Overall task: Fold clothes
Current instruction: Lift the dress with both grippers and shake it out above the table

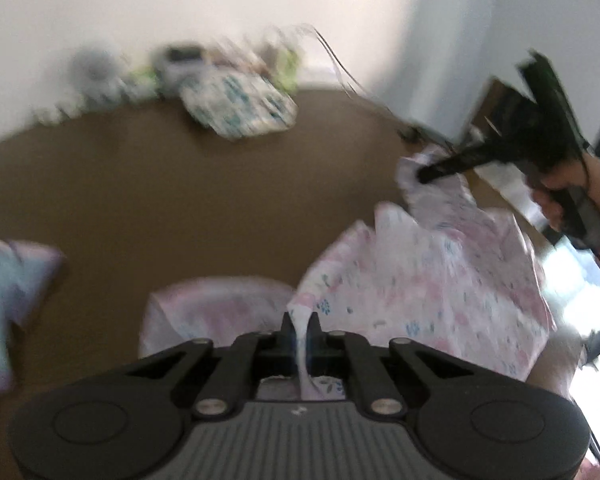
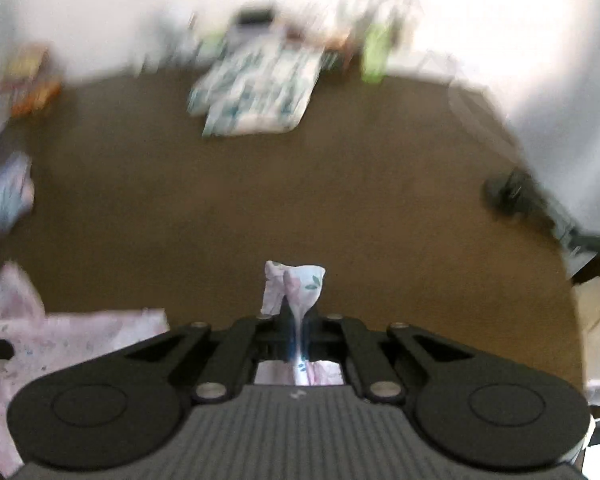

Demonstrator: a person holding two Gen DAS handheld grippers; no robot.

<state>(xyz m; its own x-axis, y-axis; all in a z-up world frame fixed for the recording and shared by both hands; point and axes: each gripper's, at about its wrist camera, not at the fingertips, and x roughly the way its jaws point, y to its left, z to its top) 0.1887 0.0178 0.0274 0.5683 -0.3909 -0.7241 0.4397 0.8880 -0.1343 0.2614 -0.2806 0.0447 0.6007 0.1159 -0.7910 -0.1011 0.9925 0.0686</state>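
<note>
A brown table (image 1: pixel 172 184) filled both wrist views, its far edge meeting a pale wall (image 1: pixel 180 8). Against that wall, at about 12 o'clock, sat a blurred clutter of small items, and just in front of it lay a folded white cloth with teal print (image 1: pixel 240 108). In the right wrist view a dark object (image 2: pixel 516 196), too blurred to name, rested near the table's edge at 3 o'clock. At 9 o'clock in the left wrist view lay a pale blue and pink garment (image 1: pixel 8 280).

The task's garment (image 1: pixel 440 280) was a thin white fabric printed with pink patches and small blue-green sprigs. It was lifted off the table at two points and sagged in crumpled folds between them, at about 3 o'clock from the left gripper.

The left gripper (image 1: pixel 300 322) was pressed together on a gathered strip of the garment's edge, which ran down between the jaws. The right gripper (image 2: pixel 298 322) likewise pinched a bunched corner of the fabric, a small tuft standing up past its tips. A hand (image 1: pixel 572 196) held the right gripper's handle at 2 o'clock in the left view.
</note>
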